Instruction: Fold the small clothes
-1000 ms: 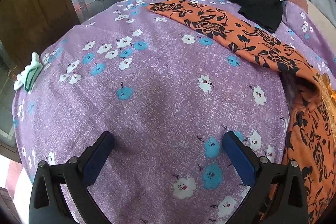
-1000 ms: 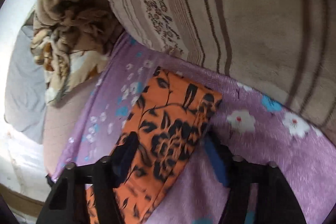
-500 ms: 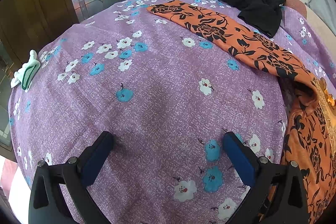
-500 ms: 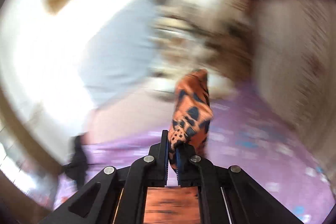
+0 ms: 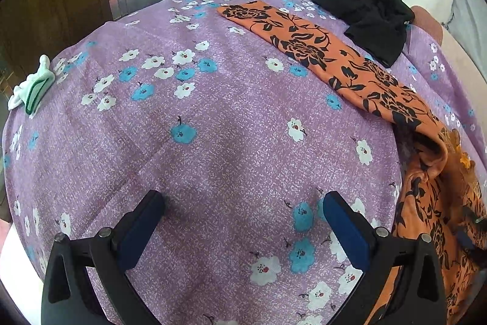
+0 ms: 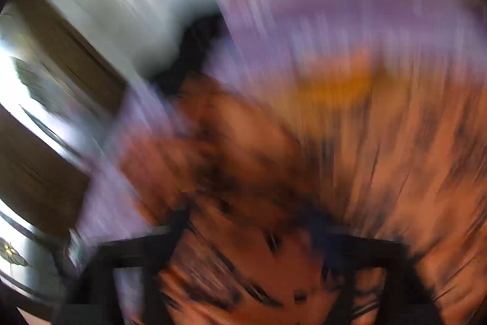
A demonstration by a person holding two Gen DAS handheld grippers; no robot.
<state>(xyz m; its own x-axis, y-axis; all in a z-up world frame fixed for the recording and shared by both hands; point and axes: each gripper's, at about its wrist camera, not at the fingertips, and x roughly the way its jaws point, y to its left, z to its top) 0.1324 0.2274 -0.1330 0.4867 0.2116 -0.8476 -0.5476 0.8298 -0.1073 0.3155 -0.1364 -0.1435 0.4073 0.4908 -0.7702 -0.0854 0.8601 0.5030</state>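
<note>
Left gripper is hovering at bottom centre, jaws spread wide, nothing between them but purple floral sheet. Orange garment is lying outside the jaws: bunched at lower right just beside the right finger, then running as a long strip toward upper centre. Black cloth is sitting at upper right, touching the strip's far edge. Small green-white item is resting at the left edge.

Right view is heavily blurred. Right gripper jaws are appearing apart, orange fabric filling the frame between and beyond them; contact cannot be determined.
</note>
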